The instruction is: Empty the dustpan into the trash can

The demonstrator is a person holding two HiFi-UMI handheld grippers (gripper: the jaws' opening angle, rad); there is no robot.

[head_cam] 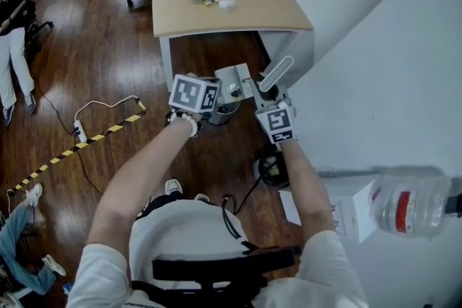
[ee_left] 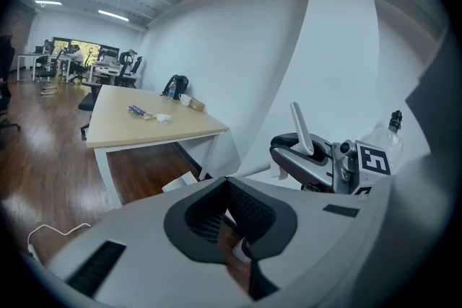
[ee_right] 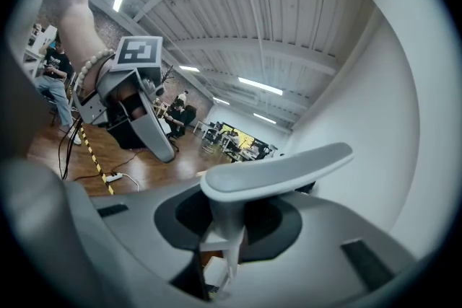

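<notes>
The dustpan's grey handle (ee_right: 278, 168) is clamped in my right claw (ee_right: 225, 223) and juts past its tips, a grip only that claw's view shows. My left claw (ee_left: 225, 182), closed on nothing, hangs just beside it. The head view alone shows a dark round rim (head_cam: 219, 115) beneath both.

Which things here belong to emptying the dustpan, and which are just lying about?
Job: dustpan, its handle gripped by the right gripper; trash can below; left gripper, shut and empty.
Lying about: desk, power strip, striped floor tape, water bottle.
</notes>
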